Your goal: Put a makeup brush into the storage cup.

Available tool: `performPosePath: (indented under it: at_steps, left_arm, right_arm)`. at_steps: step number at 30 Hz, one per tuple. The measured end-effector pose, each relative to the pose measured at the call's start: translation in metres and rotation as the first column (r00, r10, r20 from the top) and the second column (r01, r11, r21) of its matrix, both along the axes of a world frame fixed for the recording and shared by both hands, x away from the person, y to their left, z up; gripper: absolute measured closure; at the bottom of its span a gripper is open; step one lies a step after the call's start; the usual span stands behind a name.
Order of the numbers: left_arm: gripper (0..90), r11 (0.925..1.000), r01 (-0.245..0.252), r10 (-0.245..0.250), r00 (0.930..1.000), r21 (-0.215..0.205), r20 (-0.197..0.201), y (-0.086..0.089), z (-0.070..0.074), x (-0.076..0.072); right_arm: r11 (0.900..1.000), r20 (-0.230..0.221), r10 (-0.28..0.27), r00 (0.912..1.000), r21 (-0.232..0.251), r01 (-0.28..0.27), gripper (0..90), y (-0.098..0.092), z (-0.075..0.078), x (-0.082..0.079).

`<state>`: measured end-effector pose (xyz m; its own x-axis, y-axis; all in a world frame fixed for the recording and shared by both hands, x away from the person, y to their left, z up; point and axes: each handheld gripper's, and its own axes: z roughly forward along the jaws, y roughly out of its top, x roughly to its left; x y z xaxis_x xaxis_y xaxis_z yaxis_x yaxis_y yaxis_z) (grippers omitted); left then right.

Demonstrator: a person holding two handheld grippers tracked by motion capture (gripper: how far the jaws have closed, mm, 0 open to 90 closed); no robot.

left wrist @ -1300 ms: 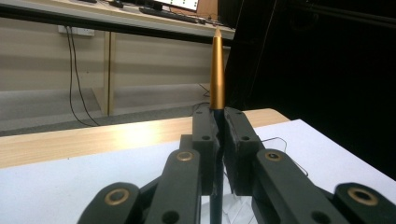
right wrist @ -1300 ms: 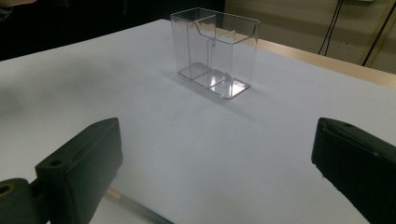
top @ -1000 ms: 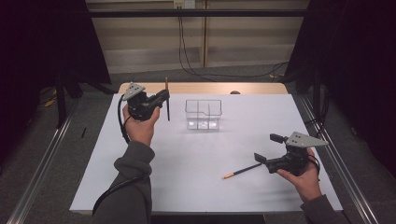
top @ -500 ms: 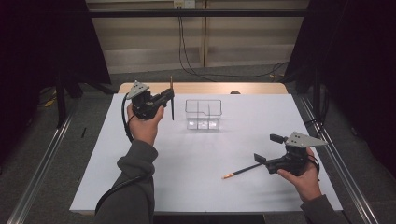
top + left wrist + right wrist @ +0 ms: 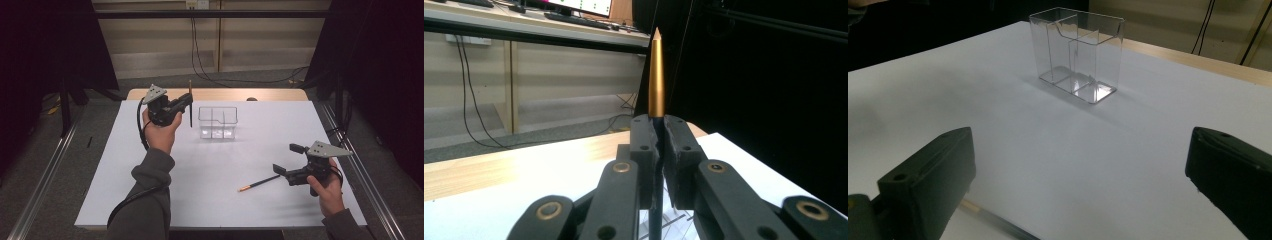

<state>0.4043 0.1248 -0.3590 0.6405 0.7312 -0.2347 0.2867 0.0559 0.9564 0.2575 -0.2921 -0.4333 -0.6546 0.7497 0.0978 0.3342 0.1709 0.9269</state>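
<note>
- High view: the left gripper (image 5: 186,102) is held up above the far left of the white surface (image 5: 200,200), its fingers clenched on a pencil (image 5: 190,107) that stands nearly upright, just left of the clear box (image 5: 218,121). My reading is that pencils are being put into that box, and this one is on its way — lifted, but not yet over the opening.
- High view: the right gripper (image 5: 286,161) rests low at the near right with its fingers spread and released; a second pencil (image 5: 260,183) lies flat on the surface, one end reaching in under the lower finger.
- Left gripper view: the two black fingers (image 5: 646,150) meet tightly around the pencil (image 5: 656,80), whose gold pointed end rises straight above them. The next move, as I judge it, calls for carrying the pencil right over one compartment and lowering it upright before letting go.
- Right gripper view: the fingers (image 5: 933,175) stand wide apart, nothing pressed between them; the box (image 5: 1079,55) stands empty farther off, split by clear dividers, and the lying pencil (image 5: 998,220) shows faintly at the near edge.
- Around: a wooden edge (image 5: 225,94) beyond the white sheet and cables (image 5: 200,60) on the floor behind. Nothing stands between the held pencil and the box — its thin clear walls are the one thing the lower end could catch.
</note>
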Motion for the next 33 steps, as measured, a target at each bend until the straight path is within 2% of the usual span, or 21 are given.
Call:
performPosePath:
  at_steps: [2, 5, 10, 12, 18, 19, 20, 33]
  left_arm:
    - [83.9, 1.0000, -0.002, 0.002, 1.0000, -0.007, 0.004, -0.003, 0.000, 0.000]
    - [83.9, 0.9999, 0.016, -0.016, 0.9998, 0.006, 0.007, -0.006, 0.002, 0.000]
    - [83.8, 0.9998, 0.015, -0.015, 0.9999, -0.013, 0.008, -0.011, 0.003, 0.001]
    - [83.9, 0.9999, 0.016, -0.016, 0.9999, 0.000, 0.005, -0.013, 0.003, 0.001]
    - [83.9, 0.9994, 0.028, -0.027, 0.9995, -0.019, 0.014, -0.020, 0.005, 0.003]
    - [83.9, 0.9991, 0.040, -0.040, 0.9992, -0.012, 0.010, -0.020, 0.006, 0.004]
    - [83.9, 0.9994, 0.031, -0.031, 0.9995, -0.015, 0.009, -0.022, 0.006, 0.004]
    - [83.9, 0.9982, 0.058, -0.058, 0.9980, -0.016, 0.024, -0.041, 0.011, 0.008]
  right_arm:
    - [1.000, -0.001, 0.000, 1.0000, -0.003, 0.000, 0.0, 0.000, 0.000, 0.000]
    - [1.000, -0.003, 0.003, 1.0000, 0.000, -0.003, 0.0, 0.000, 0.000, 0.000]
    - [1.000, -0.001, 0.007, 1.0000, 0.002, -0.007, 0.0, 0.001, 0.000, 0.000]
    - [1.000, 0.000, 0.013, 0.9999, 0.000, -0.013, 0.0, 0.001, 0.000, 0.000]
    - [1.000, 0.002, 0.016, 0.9999, -0.001, -0.016, 0.0, 0.001, 0.000, 0.000]
    - [1.000, 0.002, 0.016, 0.9999, -0.001, -0.016, 0.0, 0.001, 0.000, 0.000]
    - [1.000, 0.000, 0.015, 0.9999, 0.000, -0.015, 0.0, 0.001, 0.000, 0.000]
    - [1.000, -0.004, 0.016, 0.9999, 0.001, -0.016, 0.0, 0.000, -0.001, 0.000]
